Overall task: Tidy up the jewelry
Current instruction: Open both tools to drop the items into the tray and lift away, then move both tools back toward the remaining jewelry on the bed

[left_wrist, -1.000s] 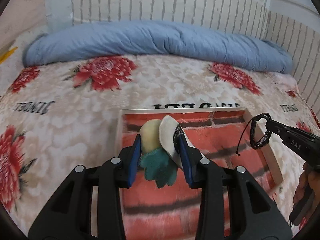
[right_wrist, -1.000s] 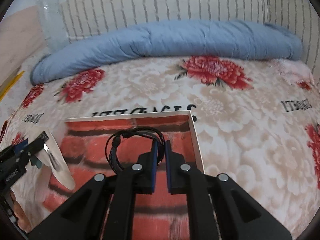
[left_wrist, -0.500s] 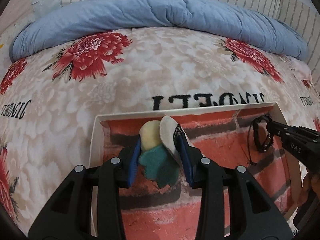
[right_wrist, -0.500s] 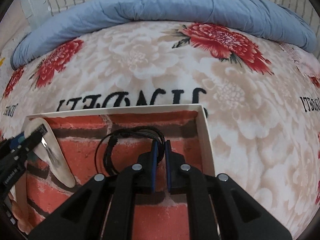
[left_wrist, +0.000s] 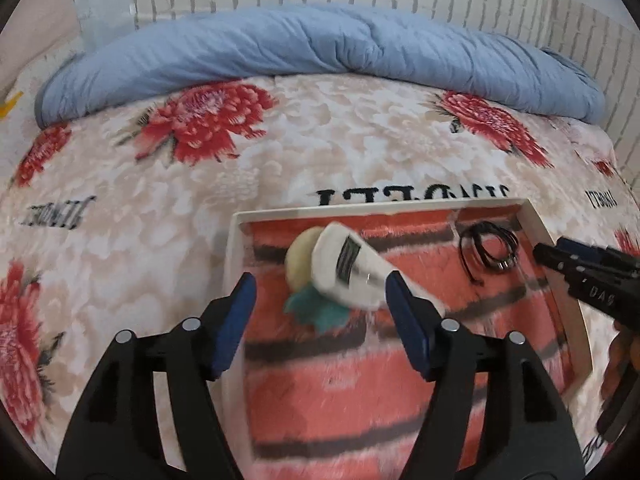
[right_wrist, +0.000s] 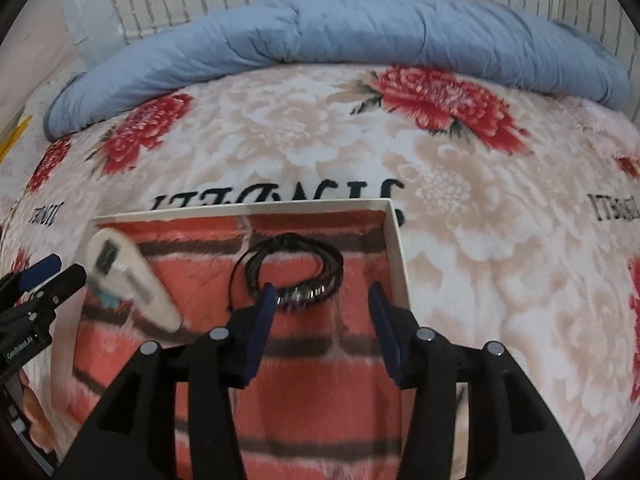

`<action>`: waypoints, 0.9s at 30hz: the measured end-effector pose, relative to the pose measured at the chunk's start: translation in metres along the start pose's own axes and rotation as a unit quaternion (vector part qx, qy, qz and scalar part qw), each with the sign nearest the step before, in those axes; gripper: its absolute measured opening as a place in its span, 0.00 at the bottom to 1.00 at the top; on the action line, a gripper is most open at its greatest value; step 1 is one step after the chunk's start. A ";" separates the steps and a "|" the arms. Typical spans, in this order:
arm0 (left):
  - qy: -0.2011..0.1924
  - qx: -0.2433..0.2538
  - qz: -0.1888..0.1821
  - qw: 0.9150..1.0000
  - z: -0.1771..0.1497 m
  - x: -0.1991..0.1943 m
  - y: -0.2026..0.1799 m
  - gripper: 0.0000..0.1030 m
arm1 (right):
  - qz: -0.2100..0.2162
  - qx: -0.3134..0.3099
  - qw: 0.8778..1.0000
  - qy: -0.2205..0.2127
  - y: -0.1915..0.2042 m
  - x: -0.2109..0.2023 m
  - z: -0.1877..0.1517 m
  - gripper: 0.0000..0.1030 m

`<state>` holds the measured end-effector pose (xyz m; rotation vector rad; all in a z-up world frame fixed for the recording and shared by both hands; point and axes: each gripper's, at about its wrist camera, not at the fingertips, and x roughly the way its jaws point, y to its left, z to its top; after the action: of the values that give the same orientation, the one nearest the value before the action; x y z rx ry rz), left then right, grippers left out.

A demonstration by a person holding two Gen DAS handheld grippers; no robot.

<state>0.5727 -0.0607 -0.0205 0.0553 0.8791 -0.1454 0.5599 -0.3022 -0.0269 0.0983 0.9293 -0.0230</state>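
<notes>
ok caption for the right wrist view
Open right gripper above a black cord bracelet lying in the brick-print tray.

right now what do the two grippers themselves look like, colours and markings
Both match: the left gripper and right gripper have glossy black angular plastic arms, round silver bolt heads and dark blue pads inside the fingers. White lettering marks their sides, reading "DAS" on the right one and "GenRobot.AI" on the left. No cables show.

1. One white-rimmed shallow tray (left_wrist: 568, 320) with brick-print lining is seen.
2. One black corded bracelet (right_wrist: 298, 270) is counted.
3. One white carded hair clip (left_wrist: 352, 276) is seen.
4. Two black grippers are counted.
</notes>
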 end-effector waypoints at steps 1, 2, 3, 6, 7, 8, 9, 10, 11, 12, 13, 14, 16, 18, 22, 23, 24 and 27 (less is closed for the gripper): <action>-0.007 0.002 0.004 1.000 -0.004 -0.007 0.001 0.76 | 0.002 -0.001 1.000 -0.010 -0.001 -0.010 -0.007 0.53; -0.019 0.003 0.010 1.000 -0.011 -0.019 0.003 0.84 | 0.004 0.000 1.000 -0.014 -0.002 -0.017 -0.011 0.55; -0.029 0.005 0.015 0.999 -0.018 -0.030 0.005 0.85 | 0.006 0.002 1.000 -0.017 -0.003 -0.024 -0.017 0.55; -0.040 0.014 0.015 0.999 -0.038 -0.057 0.007 0.86 | 0.007 0.002 1.000 -0.030 -0.004 -0.047 -0.039 0.61; -0.043 0.017 0.017 0.999 -0.043 -0.064 0.008 0.87 | 0.006 -0.001 0.999 -0.037 -0.003 -0.057 -0.047 0.63; -0.050 0.023 0.020 0.998 -0.052 -0.076 0.008 0.91 | 0.004 -0.003 0.999 -0.041 -0.002 -0.064 -0.053 0.63; -0.058 0.027 0.024 0.998 -0.060 -0.088 0.008 0.92 | 0.002 -0.004 0.999 -0.045 -0.001 -0.070 -0.059 0.65; -0.063 0.028 0.026 0.997 -0.066 -0.096 0.009 0.94 | -0.002 -0.005 0.999 -0.050 0.001 -0.080 -0.068 0.70; -0.067 0.029 0.028 0.997 -0.075 -0.109 0.009 0.95 | -0.004 -0.005 0.998 -0.055 0.002 -0.087 -0.075 0.74; -0.068 0.029 0.026 0.997 -0.080 -0.117 0.009 0.95 | -0.005 -0.005 0.998 -0.062 0.003 -0.095 -0.082 0.75; -0.068 0.028 0.023 0.997 -0.084 -0.124 0.010 0.95 | -0.004 -0.004 0.998 -0.068 0.004 -0.101 -0.087 0.75; -0.072 0.025 0.017 0.997 -0.090 -0.135 0.011 0.95 | 0.000 -0.003 0.997 -0.074 0.005 -0.112 -0.097 0.76; -0.077 0.022 0.013 0.997 -0.101 -0.150 0.012 0.95 | 0.004 -0.003 0.997 -0.081 0.006 -0.124 -0.108 0.81; -0.078 0.018 0.009 0.997 -0.115 -0.165 0.013 0.95 | 0.007 -0.005 0.996 -0.090 0.009 -0.137 -0.123 0.83; -0.083 0.009 0.002 0.997 -0.143 -0.188 0.017 0.95 | 0.007 -0.005 0.995 -0.102 0.011 -0.156 -0.152 0.85; -0.084 0.007 0.003 0.996 -0.150 -0.191 0.017 0.95 | 0.006 -0.005 0.995 -0.104 0.011 -0.161 -0.161 0.85; -0.085 0.005 0.005 0.996 -0.157 -0.195 0.019 0.95 | 0.008 -0.004 0.994 -0.106 0.012 -0.164 -0.168 0.85; -0.085 -0.003 0.008 0.996 -0.178 -0.203 0.022 0.95 | 0.012 -0.001 0.994 -0.111 0.012 -0.175 -0.193 0.85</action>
<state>0.3127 0.0018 0.0219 0.0437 0.7095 -0.1308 0.3016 -0.2758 -0.0002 0.1030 0.7057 -0.0104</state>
